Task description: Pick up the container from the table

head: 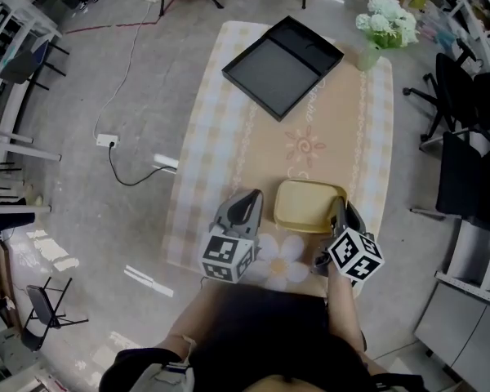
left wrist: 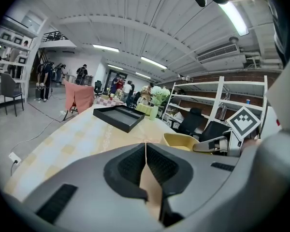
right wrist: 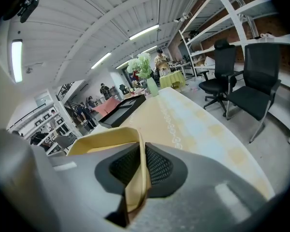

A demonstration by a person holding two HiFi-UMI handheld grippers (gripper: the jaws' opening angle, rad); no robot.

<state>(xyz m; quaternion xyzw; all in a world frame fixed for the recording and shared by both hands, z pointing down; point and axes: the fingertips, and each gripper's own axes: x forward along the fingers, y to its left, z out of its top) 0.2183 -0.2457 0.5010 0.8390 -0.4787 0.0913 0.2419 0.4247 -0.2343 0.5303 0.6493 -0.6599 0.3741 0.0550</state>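
A pale yellow container (head: 309,205) sits near the front of the table (head: 229,145), which has a checked cloth. My right gripper (head: 337,211) is shut on the container's right wall. In the right gripper view the yellow wall (right wrist: 106,138) runs between the pads of the right gripper (right wrist: 141,149) and is pinched there. My left gripper (head: 243,209) hangs just left of the container, apart from it. Its jaws are shut with nothing between them. The left gripper view shows the left gripper (left wrist: 145,151) closed, with the container (left wrist: 181,140) and the right gripper (left wrist: 217,145) off to the right.
A black tray (head: 282,65) lies at the table's far end, next to a vase of white flowers (head: 384,24). Black office chairs (head: 465,137) stand to the right of the table. A power strip with a cable (head: 106,140) lies on the floor to the left.
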